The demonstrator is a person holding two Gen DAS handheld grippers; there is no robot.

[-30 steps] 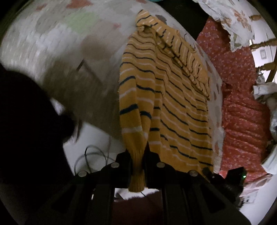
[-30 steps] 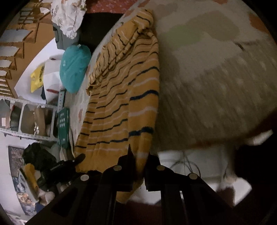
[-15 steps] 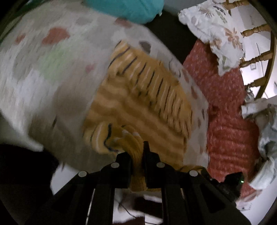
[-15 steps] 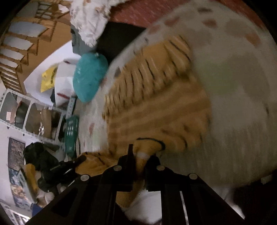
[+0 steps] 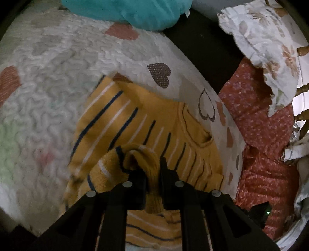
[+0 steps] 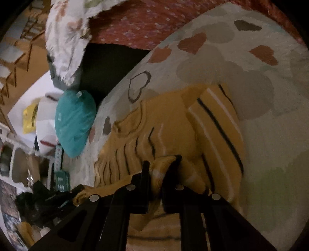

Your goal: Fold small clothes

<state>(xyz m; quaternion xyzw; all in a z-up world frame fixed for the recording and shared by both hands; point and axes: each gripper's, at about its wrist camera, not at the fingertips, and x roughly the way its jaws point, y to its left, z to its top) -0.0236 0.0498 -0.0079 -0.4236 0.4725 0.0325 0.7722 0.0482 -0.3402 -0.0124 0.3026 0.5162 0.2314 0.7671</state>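
Holding the soft, light knit sweater [image 5: 135,123] by its ribbed hem, left gripper [image 5: 152,170] pinching tight, my right gripper [image 6: 161,168] easing open around bunched hem: it drapes limply ahead, so corners grip best.

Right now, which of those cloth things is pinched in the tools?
The yellow striped sweater, unlike the teal bundle or flowered cloth. Left tool grips it; right tool is opening around it.

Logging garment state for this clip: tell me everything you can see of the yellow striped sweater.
The yellow striped sweater is a mustard knit with dark navy and white stripes and a ribbed neckline. It lies on the heart-patterned quilt, its lower part doubled up over the body. The left gripper is shut on a bunched hem edge. The right gripper has another bunched edge between its jaws, which are opening. A striped sleeve lies folded across the body.
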